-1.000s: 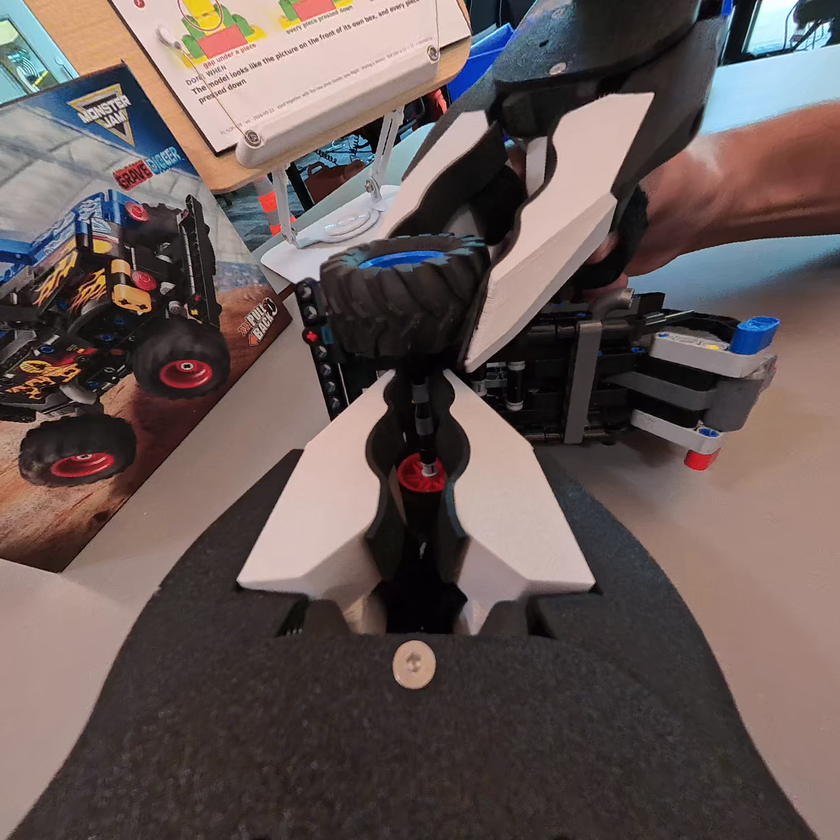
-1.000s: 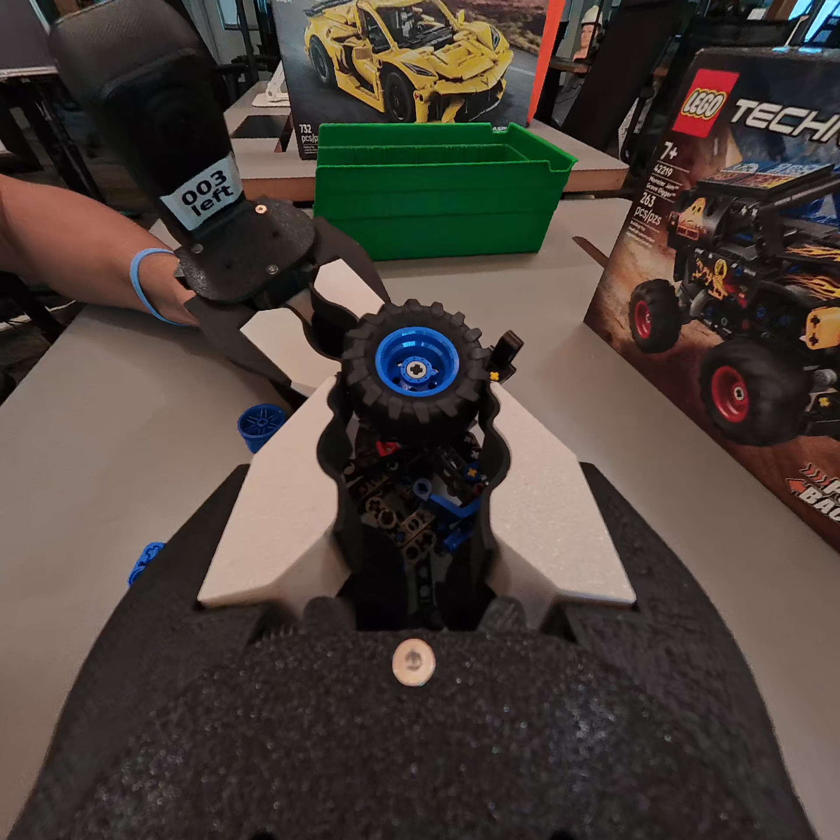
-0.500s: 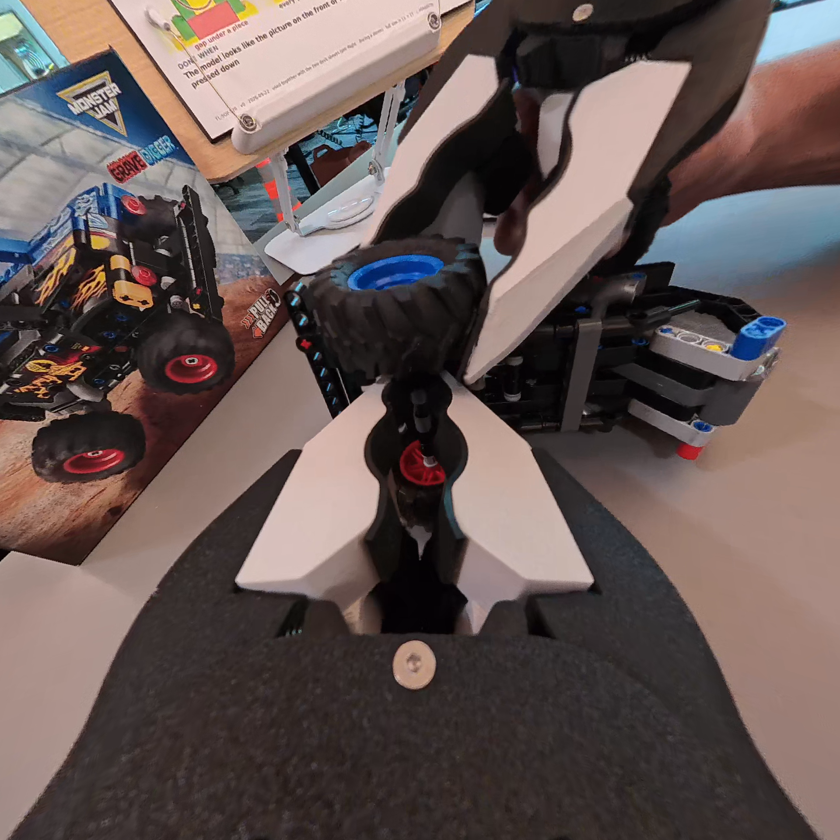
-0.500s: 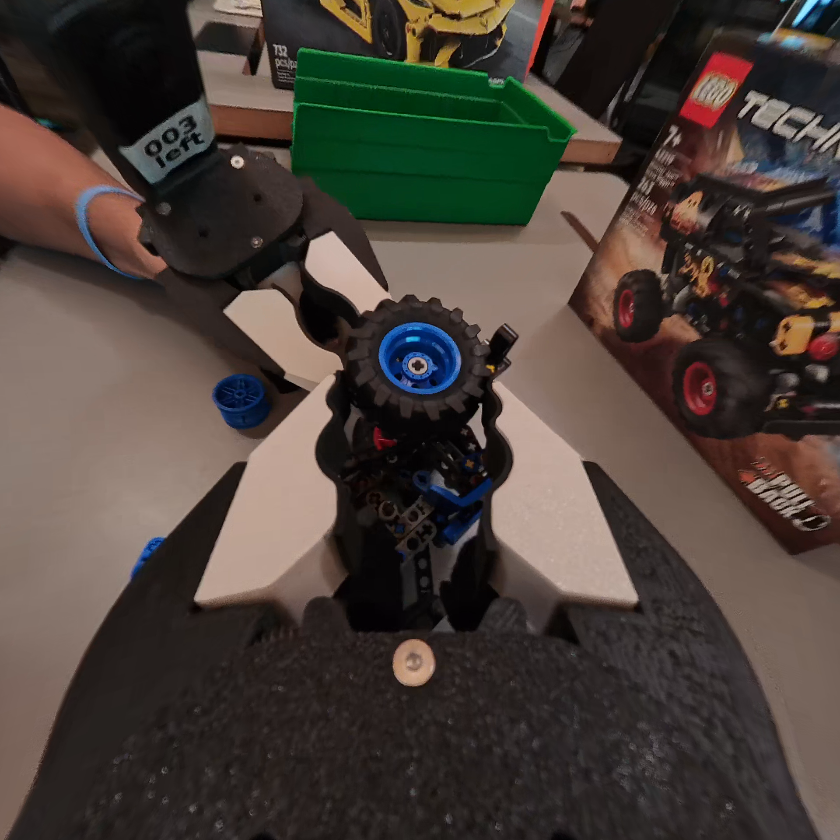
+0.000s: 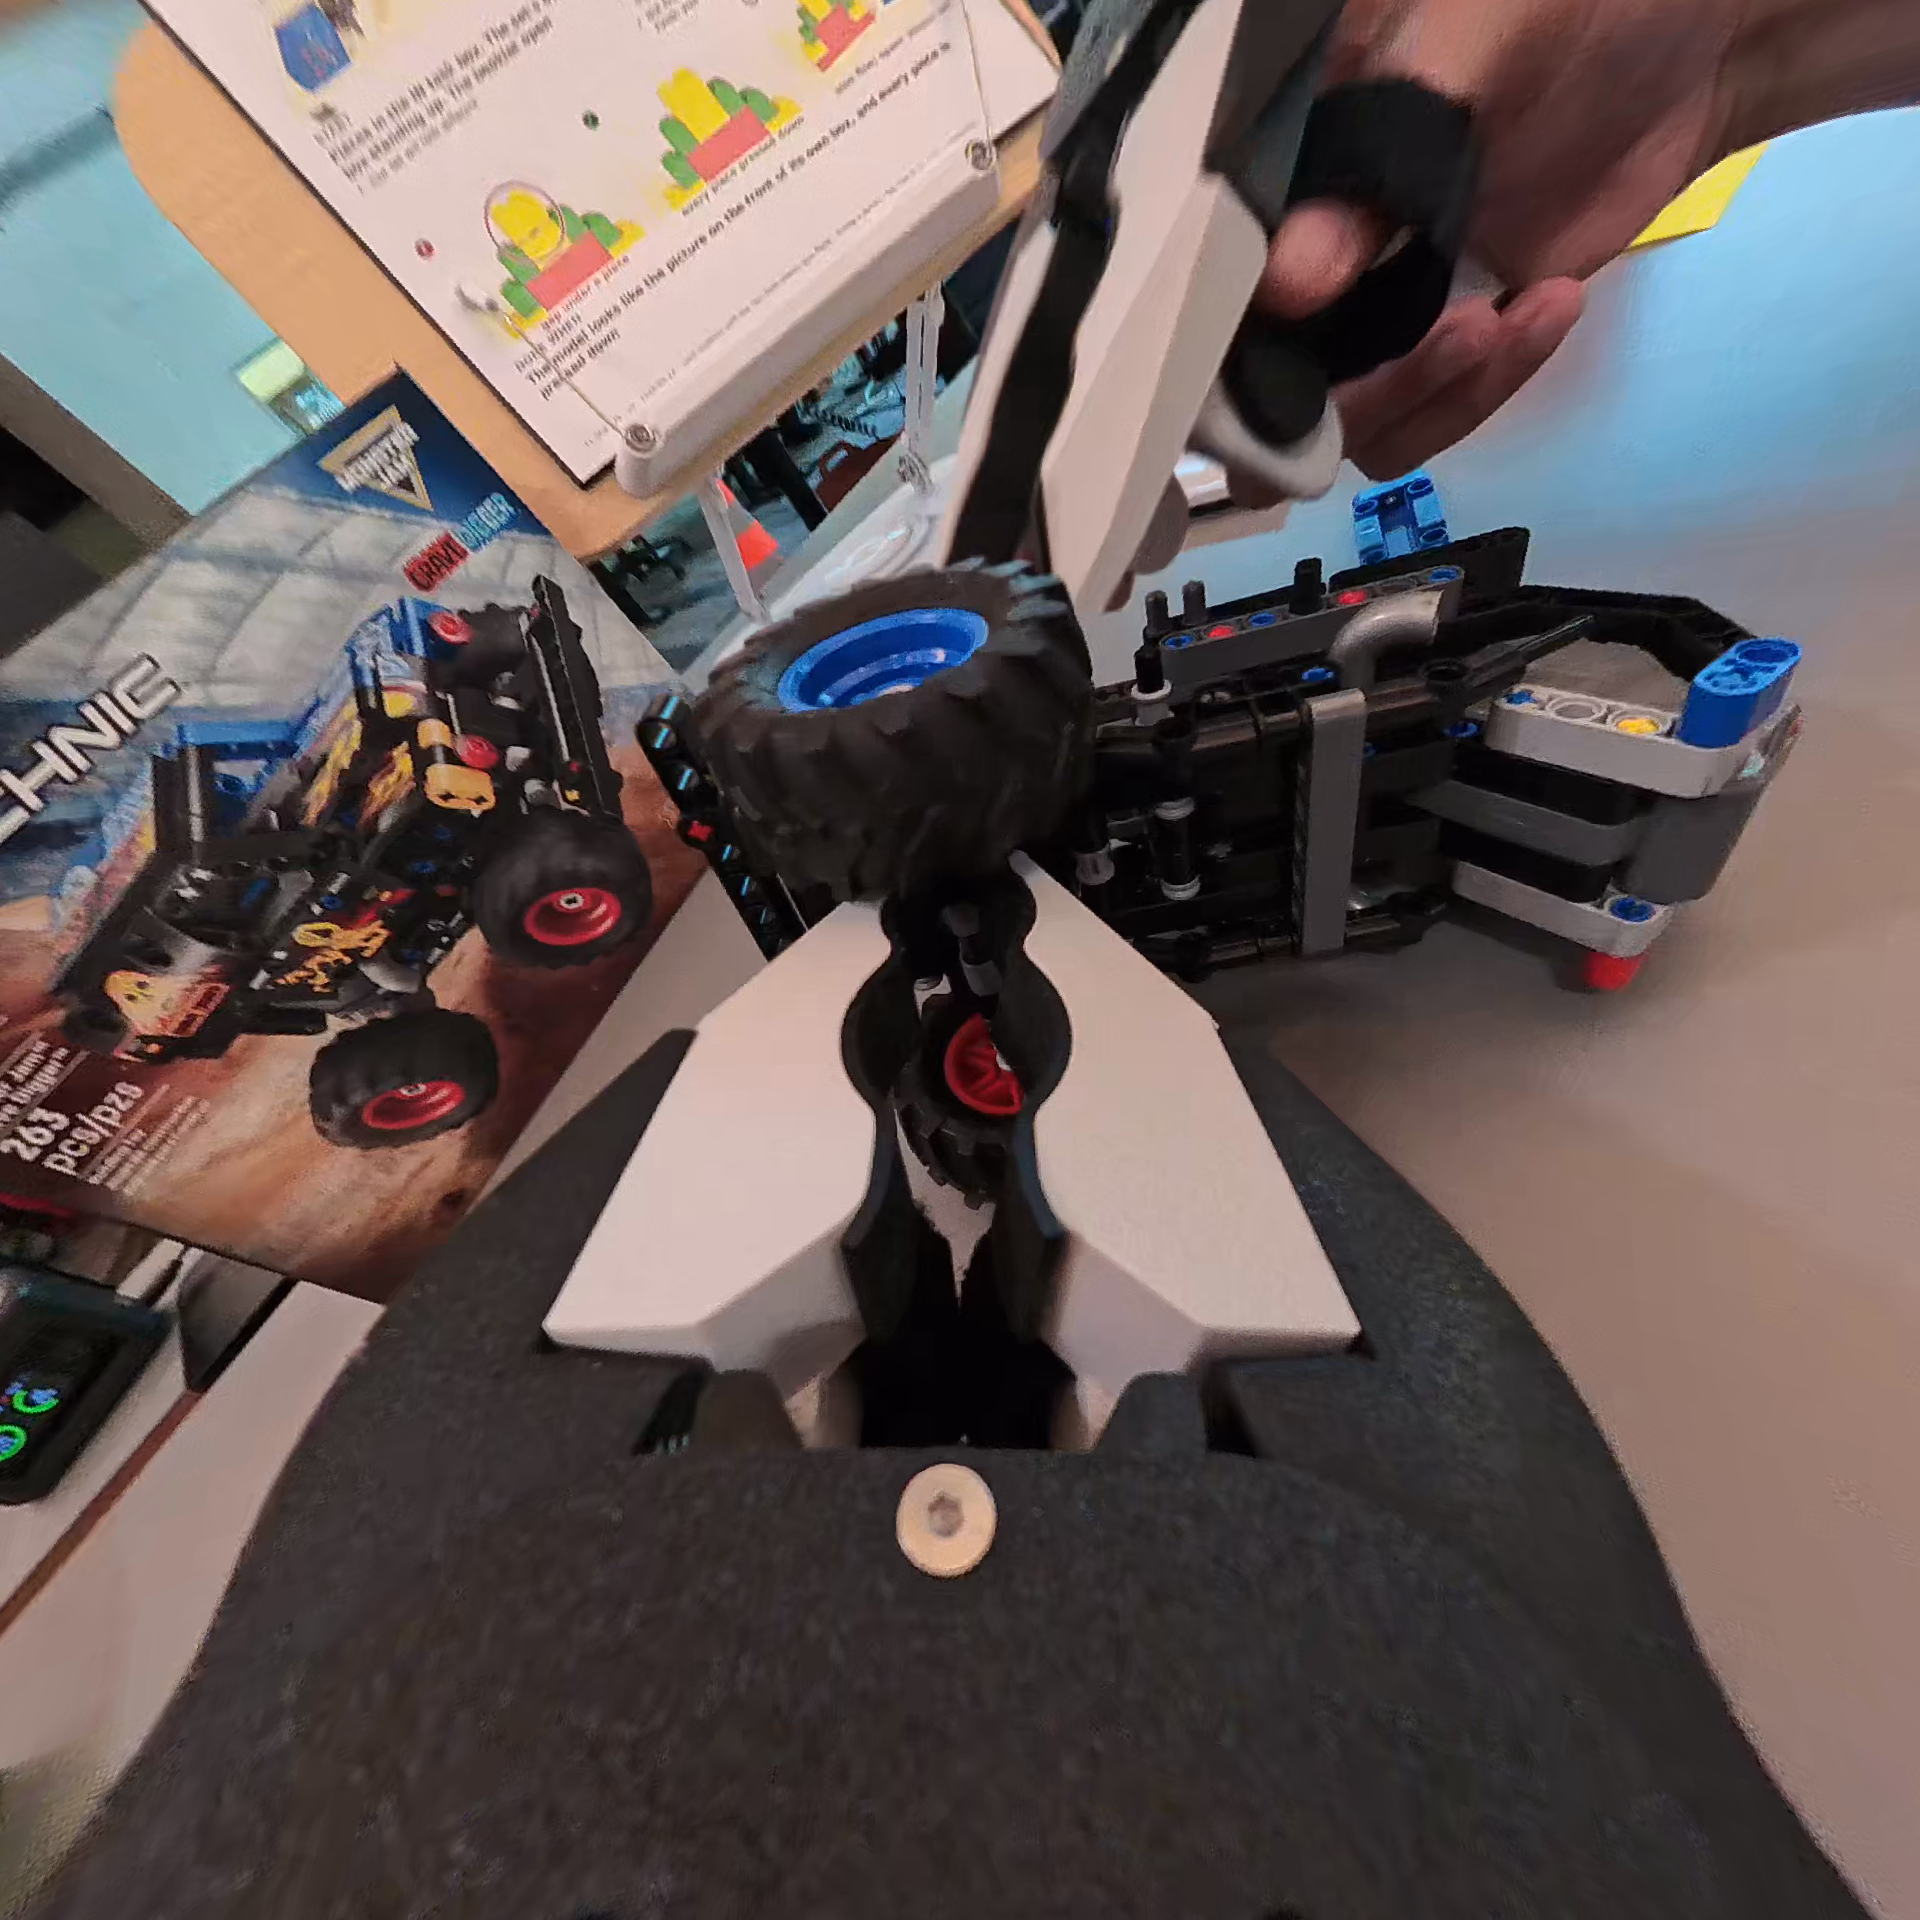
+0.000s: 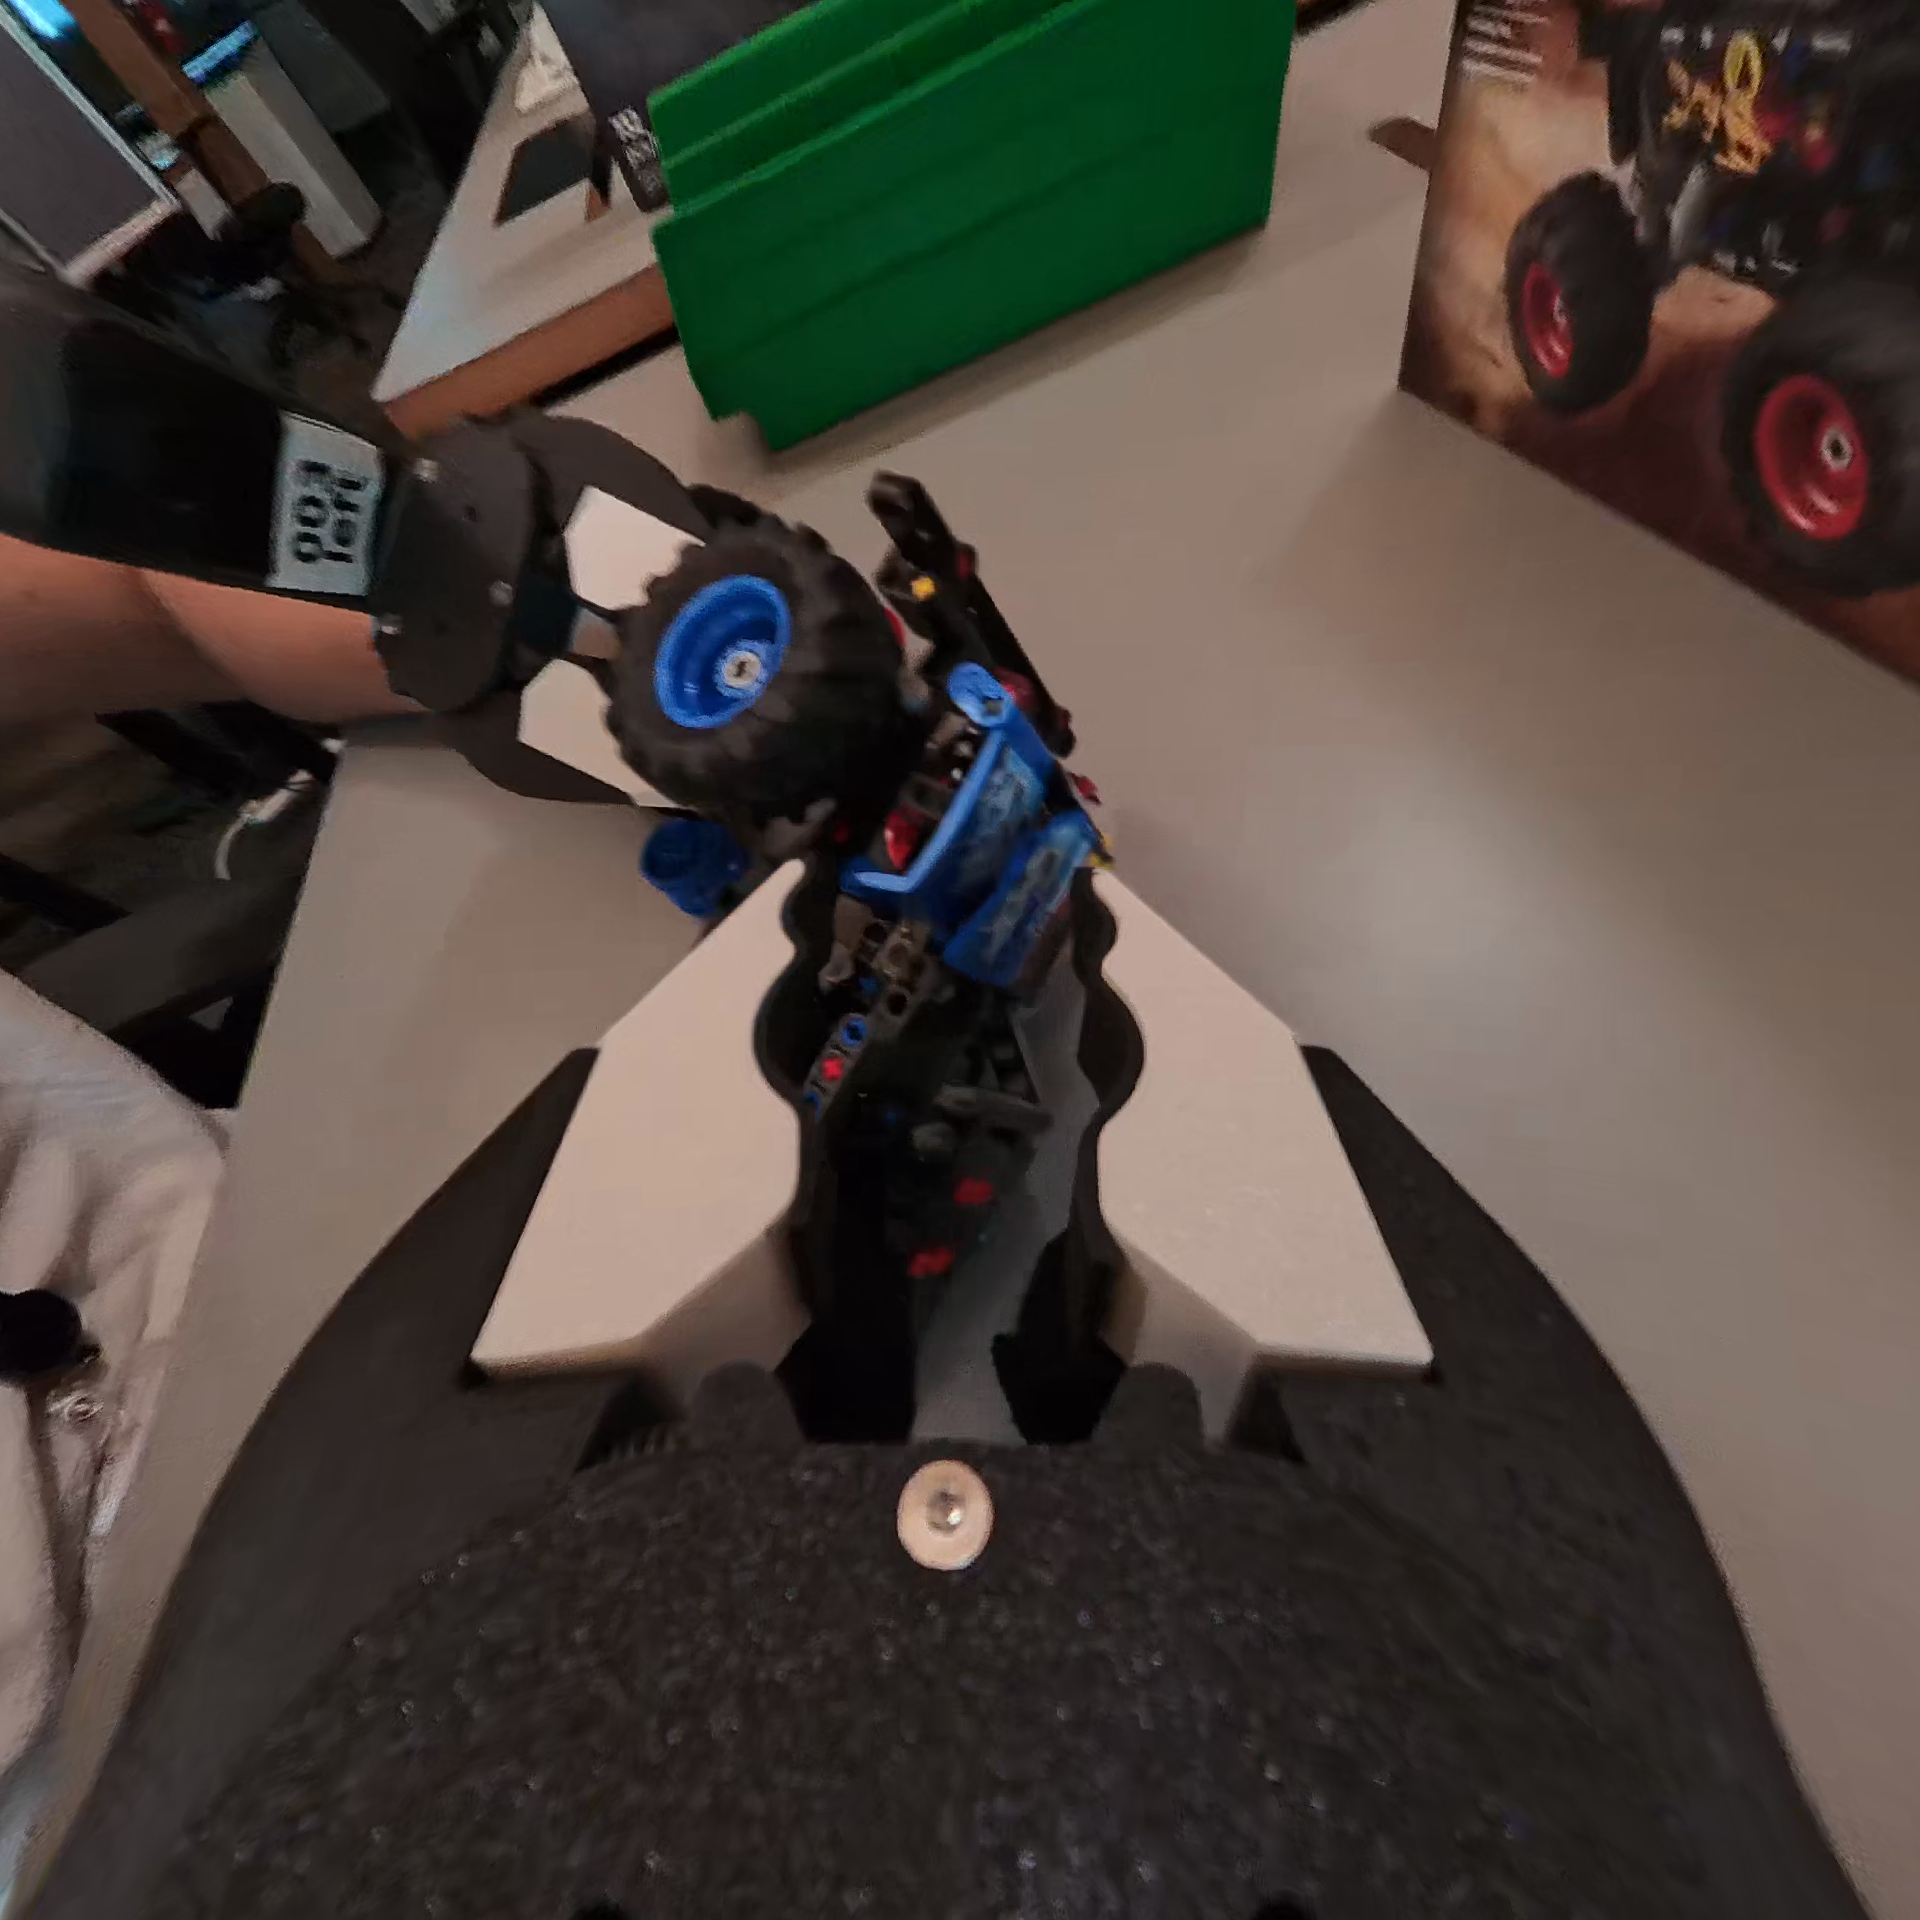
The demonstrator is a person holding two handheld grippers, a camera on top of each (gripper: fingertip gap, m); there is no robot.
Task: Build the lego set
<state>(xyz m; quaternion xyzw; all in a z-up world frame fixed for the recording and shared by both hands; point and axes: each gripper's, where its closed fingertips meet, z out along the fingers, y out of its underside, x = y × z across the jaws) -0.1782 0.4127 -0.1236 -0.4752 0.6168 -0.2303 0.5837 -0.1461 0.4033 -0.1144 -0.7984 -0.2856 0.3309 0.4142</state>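
You had your left gripper (image 5: pixel 956 920) pinched nearly closed on the red-hubbed axle (image 5: pixel 977 1060) beneath the toy truck's (image 6: pixel 977 831) only fitted tyre (image 5: pixel 894 727), your right gripper (image 6: pixel 940 894) clamped narrowly around its body, and a spare blue hub (image 6: pixel 686 862) lay on the table (image 6: pixel 1455 831) just beside.

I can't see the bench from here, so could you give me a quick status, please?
Left gripper shut on the truck's axle, under the blue-rimmed wheel. Right gripper shut on the toy truck chassis. Loose blue rim beside it.

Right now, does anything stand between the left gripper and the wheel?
Nothing visible does. The left gripper is shut on the axle directly under the wheel. The right gripper holds the truck beside it.
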